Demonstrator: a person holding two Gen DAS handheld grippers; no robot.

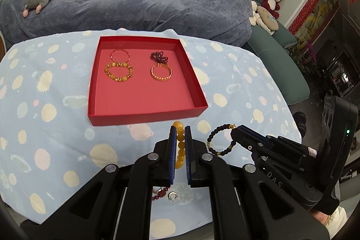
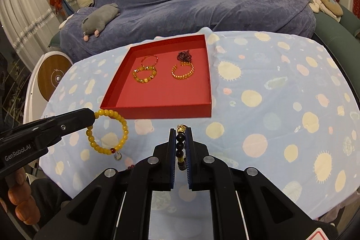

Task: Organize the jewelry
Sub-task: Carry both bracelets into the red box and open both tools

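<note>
Both grippers are loaded. The left gripper (image 1: 179,138) has its jaws closed on the yellow bracelet (image 2: 108,133), pinching a few beads at one side so the rest of the loop hangs free below and beside the tips, clear of the cloth (image 1: 45,87). The right gripper (image 2: 180,141) has its jaws closed on the black bracelet (image 1: 221,138), held at the stretch next to its gold charm bead, the loop likewise hanging free. Both bracelets sit just short of the near wall of the red tray (image 1: 146,115), which rests on the cloth-covered bench. Four pieces already lie on the tray's far half: a thin red bangle (image 1: 120,55), an amber bracelet (image 1: 118,72), a dark red bead cluster (image 1: 159,57) and an orange bracelet (image 1: 161,72); the near half is bare. A dark red string (image 1: 159,192) and a small ring (image 1: 172,195) lie on the cloth under the left gripper. Judgement: the bracelets are light, and the loops look limp, likely to sway and fold when set down. The round, polished beads look slippery under flat pads, so a pinch across two or three beads, as held, seems the sound hold. Lowering each over the bare near half should keep it from tangling with pieces already placed.
</note>
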